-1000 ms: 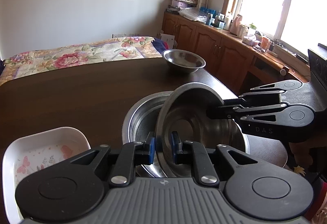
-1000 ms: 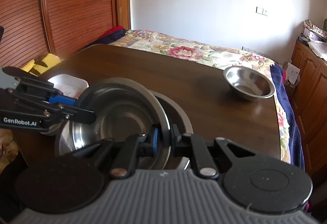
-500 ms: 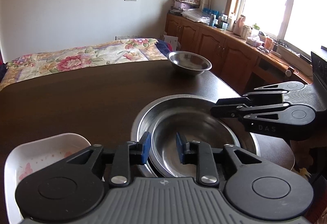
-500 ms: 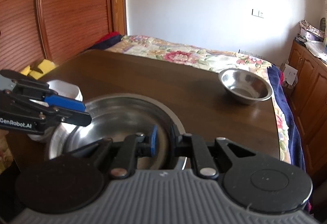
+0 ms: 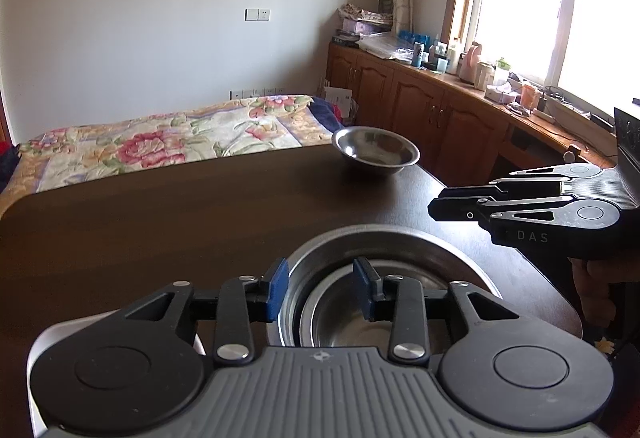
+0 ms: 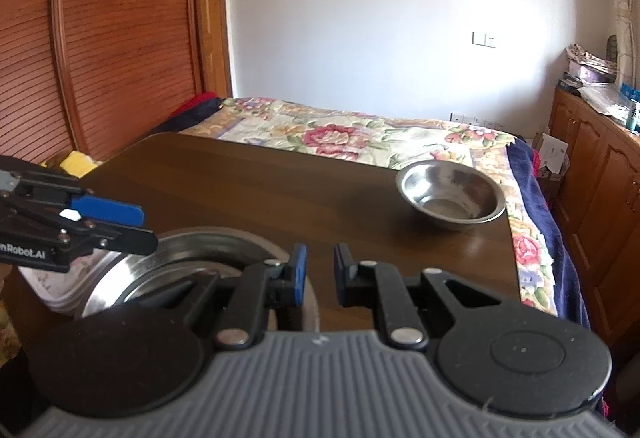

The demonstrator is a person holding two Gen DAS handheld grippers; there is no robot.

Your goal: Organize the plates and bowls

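Hand-held grippers parted, nested steel bowls

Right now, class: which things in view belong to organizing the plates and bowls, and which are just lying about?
Job:
nested steel bowls
lone steel bowl
white dish

Lying about:
floral bedspread
bottles on the counter

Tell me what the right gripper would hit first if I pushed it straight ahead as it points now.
Probably nothing at first: ahead of the open right gripper lies bare table. The lone steel bowl sits off to its right; depth is uncertain.
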